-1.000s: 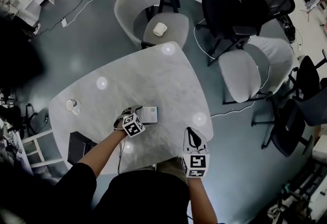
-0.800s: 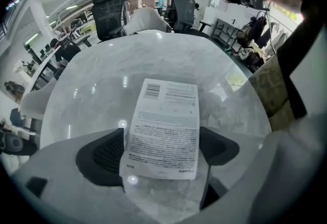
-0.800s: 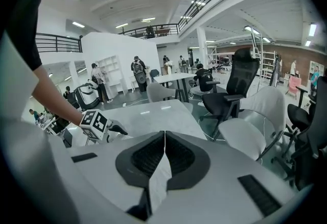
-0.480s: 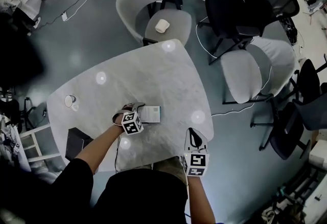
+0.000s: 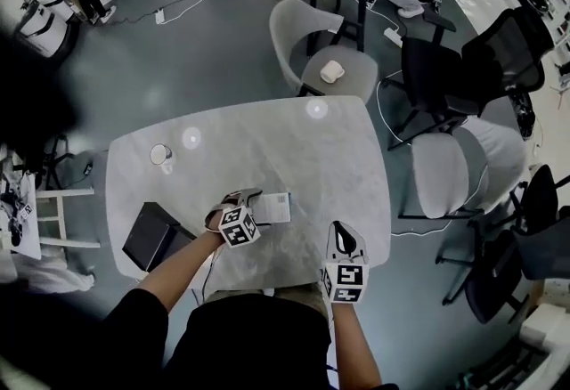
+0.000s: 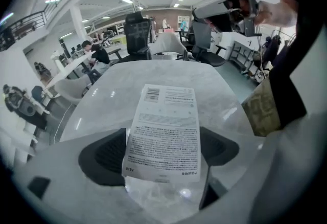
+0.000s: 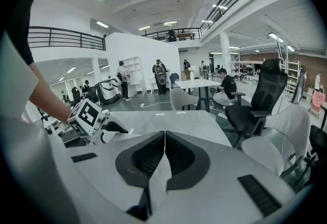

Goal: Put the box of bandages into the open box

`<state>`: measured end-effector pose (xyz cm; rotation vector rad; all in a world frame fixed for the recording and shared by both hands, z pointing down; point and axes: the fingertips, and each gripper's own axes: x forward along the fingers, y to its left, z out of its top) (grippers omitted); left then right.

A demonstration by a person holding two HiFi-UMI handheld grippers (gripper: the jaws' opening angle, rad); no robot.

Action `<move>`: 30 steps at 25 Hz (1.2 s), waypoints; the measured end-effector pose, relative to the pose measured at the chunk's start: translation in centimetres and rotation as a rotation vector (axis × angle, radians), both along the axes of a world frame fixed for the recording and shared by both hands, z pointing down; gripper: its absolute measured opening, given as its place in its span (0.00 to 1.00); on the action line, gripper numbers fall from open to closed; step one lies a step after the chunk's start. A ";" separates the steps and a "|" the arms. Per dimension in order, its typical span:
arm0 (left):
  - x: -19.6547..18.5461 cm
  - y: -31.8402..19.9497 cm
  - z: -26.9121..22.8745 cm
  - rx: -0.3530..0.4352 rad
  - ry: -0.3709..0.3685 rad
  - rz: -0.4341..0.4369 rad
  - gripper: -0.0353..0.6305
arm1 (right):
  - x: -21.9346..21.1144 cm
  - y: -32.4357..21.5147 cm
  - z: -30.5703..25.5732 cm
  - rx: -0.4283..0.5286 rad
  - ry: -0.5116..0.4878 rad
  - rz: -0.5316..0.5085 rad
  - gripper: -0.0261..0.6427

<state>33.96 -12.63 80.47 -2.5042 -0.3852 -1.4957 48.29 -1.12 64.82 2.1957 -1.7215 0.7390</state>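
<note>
The box of bandages is a flat white carton with small print, lying near the table's front middle. My left gripper is shut on it from the left; in the left gripper view the carton fills the gap between both black pads. The open box is black and sits at the table's front left corner, left of my left arm. My right gripper hovers at the table's front right edge, jaws pressed together with nothing between them. From there my left gripper shows at the left.
A small glass stands at the far left of the marble table. Grey chairs and a black office chair ring the far and right sides. A white rack stands left of the table.
The head view has shifted, bringing more of the black box and the table's left side into sight. Both grippers and the carton keep their places on the table.
</note>
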 end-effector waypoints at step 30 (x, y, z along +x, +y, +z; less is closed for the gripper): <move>-40.2 -3.0 -3.5 -0.111 0.096 -0.645 0.73 | -40.1 -4.7 -4.5 0.024 0.014 -0.281 0.06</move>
